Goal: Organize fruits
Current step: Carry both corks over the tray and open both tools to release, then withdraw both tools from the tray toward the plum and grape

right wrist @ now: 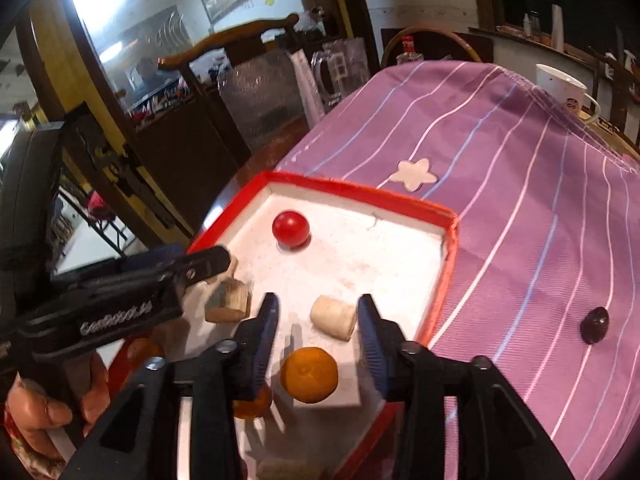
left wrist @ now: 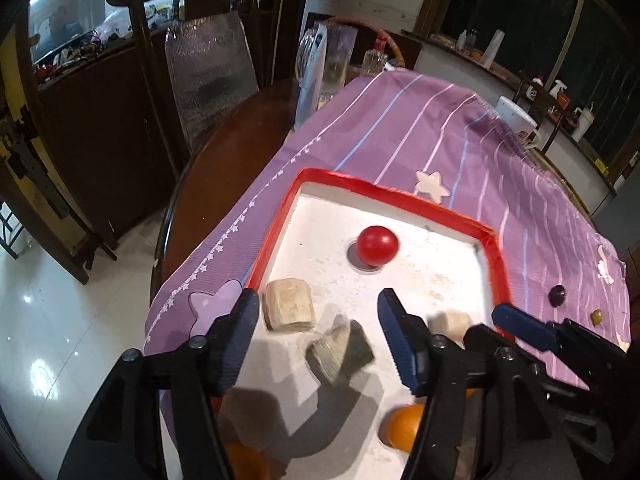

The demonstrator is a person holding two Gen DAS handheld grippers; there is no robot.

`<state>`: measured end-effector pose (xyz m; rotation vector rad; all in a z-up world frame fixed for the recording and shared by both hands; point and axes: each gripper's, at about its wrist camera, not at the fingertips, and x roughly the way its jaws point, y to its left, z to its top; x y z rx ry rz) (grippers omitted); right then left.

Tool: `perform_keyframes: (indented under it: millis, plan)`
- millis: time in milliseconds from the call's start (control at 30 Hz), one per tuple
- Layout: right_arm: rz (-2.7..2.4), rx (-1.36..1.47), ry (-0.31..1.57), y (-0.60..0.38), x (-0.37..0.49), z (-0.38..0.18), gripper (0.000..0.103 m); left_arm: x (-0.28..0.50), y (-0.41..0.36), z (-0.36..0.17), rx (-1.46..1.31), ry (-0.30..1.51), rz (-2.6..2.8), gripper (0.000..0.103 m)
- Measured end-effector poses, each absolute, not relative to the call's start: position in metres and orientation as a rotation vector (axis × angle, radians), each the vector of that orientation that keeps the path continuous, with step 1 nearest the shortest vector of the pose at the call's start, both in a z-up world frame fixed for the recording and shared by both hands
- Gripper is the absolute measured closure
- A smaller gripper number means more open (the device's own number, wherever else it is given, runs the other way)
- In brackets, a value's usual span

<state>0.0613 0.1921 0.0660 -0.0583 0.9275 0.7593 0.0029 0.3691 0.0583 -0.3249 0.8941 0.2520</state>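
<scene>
A red-rimmed tray (left wrist: 496, 258) with a white floor sits near the edge of a purple striped cloth (left wrist: 420, 128). Its far half is bare except for a red ball (left wrist: 377, 247). The left gripper (left wrist: 320, 334) hangs released over a grey-green chunk (left wrist: 340, 350), its pads clear of it. The right gripper (right wrist: 318, 338) is also released, above an orange (right wrist: 309, 374) and a white piece (right wrist: 333, 317). Another orange (right wrist: 252, 402) lies half hidden behind a finger. A dark fruit (right wrist: 595, 325) rests outside the tray on the cloth.

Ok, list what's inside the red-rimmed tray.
Inside the tray: red ball, oranges, pale chunk, greenish-edged piece. The grippers hide its near end.
</scene>
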Motion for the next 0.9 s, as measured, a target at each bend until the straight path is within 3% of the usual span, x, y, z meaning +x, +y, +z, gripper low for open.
perform_keyframes:
  millis: [133,267,467,900]
  plan:
    - [0.729,0.01,0.914,0.166,0.056,0.08,0.052,-0.019,0.35,0.078,-0.298,0.848,0.26,0.039]
    - [0.688,0.053,0.903,0.126,0.035,0.093,0.051,-0.052,0.32,0.097,-0.282,0.778,0.252,0.028]
    - [0.571,0.065,0.864,0.052,-0.012,0.1,0.051,-0.103,0.246,0.114,-0.216,0.677,0.262,0.019]
    - [0.401,0.268,0.888,-0.049,-0.044,0.069,0.048,-0.123,0.135,0.11,0.07,0.647,0.262,0.018]
